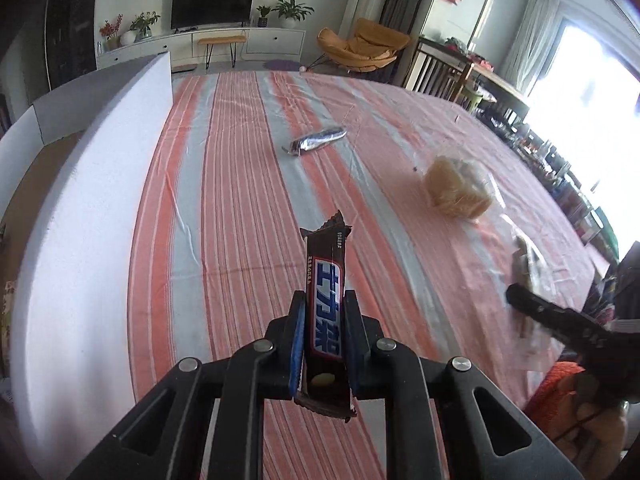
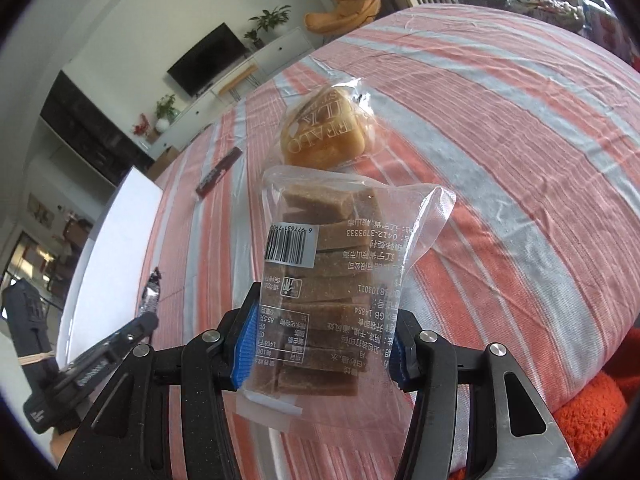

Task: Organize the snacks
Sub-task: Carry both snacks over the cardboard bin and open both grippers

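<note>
Left tongs (image 1: 323, 332): clamped on chocolate bar (image 1: 326, 300), held upright above the striped surface (image 1: 224, 200).
Right tongs (image 2: 320, 344): closed on clear bag of brown blocks (image 2: 332, 272), lifted.
Handling: bar stiff, light; bag crinkly, slippery, so grip mid-body.
Left lying: bread pack (image 2: 328, 136), silver bar (image 1: 318, 140).

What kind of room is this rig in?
Most likely a home living room. A TV stands on a low white cabinet with potted plants, and an orange lounge chair sits in the corner. The snacks lie on a surface with a striped cloth.
</note>
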Available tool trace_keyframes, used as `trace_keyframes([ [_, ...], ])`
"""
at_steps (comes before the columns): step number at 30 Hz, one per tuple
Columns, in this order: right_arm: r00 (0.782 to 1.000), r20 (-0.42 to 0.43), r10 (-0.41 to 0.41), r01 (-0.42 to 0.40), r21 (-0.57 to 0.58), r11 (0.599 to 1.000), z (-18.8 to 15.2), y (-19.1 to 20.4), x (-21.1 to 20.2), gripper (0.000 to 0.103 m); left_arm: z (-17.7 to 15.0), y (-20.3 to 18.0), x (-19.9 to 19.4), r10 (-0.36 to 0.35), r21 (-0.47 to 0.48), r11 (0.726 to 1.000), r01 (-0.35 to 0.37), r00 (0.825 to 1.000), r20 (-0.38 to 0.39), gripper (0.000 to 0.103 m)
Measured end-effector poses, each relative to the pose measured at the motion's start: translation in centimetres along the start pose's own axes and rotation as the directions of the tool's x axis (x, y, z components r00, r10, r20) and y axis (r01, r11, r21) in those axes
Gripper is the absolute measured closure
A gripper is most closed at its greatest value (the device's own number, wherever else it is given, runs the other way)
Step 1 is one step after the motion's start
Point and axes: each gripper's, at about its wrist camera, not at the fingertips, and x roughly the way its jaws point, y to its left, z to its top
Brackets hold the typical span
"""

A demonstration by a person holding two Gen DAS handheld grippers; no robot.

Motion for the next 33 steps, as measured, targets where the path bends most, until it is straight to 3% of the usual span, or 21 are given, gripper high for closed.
trace_keyframes([
  [10, 1.000, 0.030, -0.003, 0.005, -0.057, 0.998, -0.5, 1.0, -0.6, 0.048, 0.8, -0.1, -7.6, -0.135, -0.012, 0.990, 0.137, 0.986, 0.093, 0.086],
  [22, 0.997, 0.066, -0.031, 0.038, -0.118, 0.992, -1.1, 2.5, -1.7, 0.048, 2.5, 3.0, -13.2, -0.203, -0.073, 0.973, 0.220, 0.960, 0.191, 0.086],
  [28, 1.000, 0.018, 0.019, -0.017, -0.107, 0.994, -1.2, 4.6, -2.3, 0.048, 4.1, 7.5, -16.3, -0.159, -0.141, 0.970, 0.198, 0.955, 0.250, 0.086],
  [33, 0.994, -0.014, 0.110, -0.110, -0.209, 0.972, 0.3, 11.0, -3.2, 0.048, 5.0, 13.8, -19.9, 0.008, -0.241, 0.967, 0.078, 0.942, 0.336, 0.086],
])
